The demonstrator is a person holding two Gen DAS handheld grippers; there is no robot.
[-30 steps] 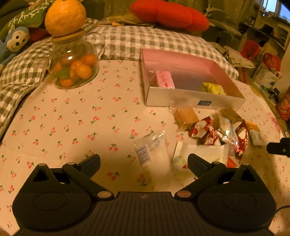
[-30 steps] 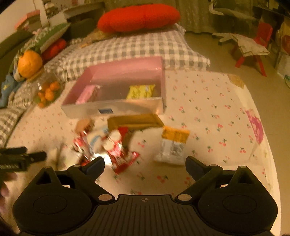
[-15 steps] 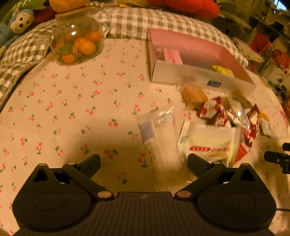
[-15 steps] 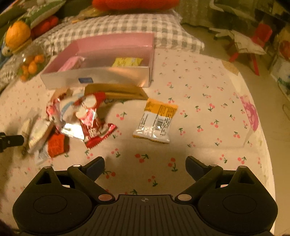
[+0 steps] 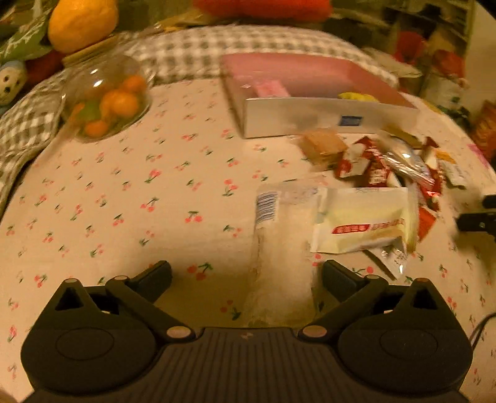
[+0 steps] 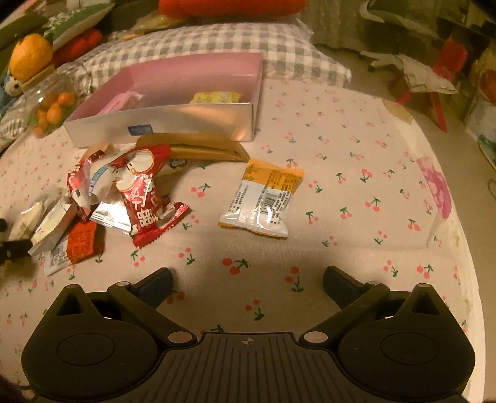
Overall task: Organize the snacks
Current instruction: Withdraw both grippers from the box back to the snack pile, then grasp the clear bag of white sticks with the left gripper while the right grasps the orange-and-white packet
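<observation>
The left gripper [image 5: 246, 274] is held with its jaws spread wide over a clear packet [image 5: 279, 248], whose lower end lies between the fingers without being pressed by them. The right gripper [image 6: 247, 280] is likewise spread wide, its jaws having just been opening, and only bare cloth is seen between them.

Compared with a second ago, both grippers are seen lower and nearer the cloth: the clear packet, then ahead of the left fingers, is now framed by them, and the orange-and-white packet [image 6: 263, 198] is seen larger and closer ahead of the right one.

Just beside the clear packet a cream packet [image 5: 362, 223] is laid, and beyond it a heap of red wrappers [image 6: 136, 183] is piled near the front wall of the pink box [image 6: 161, 124]. Inside the box a pink packet [image 6: 119, 100] and a yellow packet [image 6: 217, 96] are found.

The things are carried by a cherry-print tablecloth [image 6: 356, 173]. Near its far left edge a glass jar of small oranges [image 5: 105, 99] is stood, topped by a large orange fruit [image 5: 83, 23]. Behind the surface a grey checked cushion [image 6: 198, 40] and a red cushion [image 6: 229, 7] are seen, with a red chair [image 6: 446, 71] on the floor to the right.
</observation>
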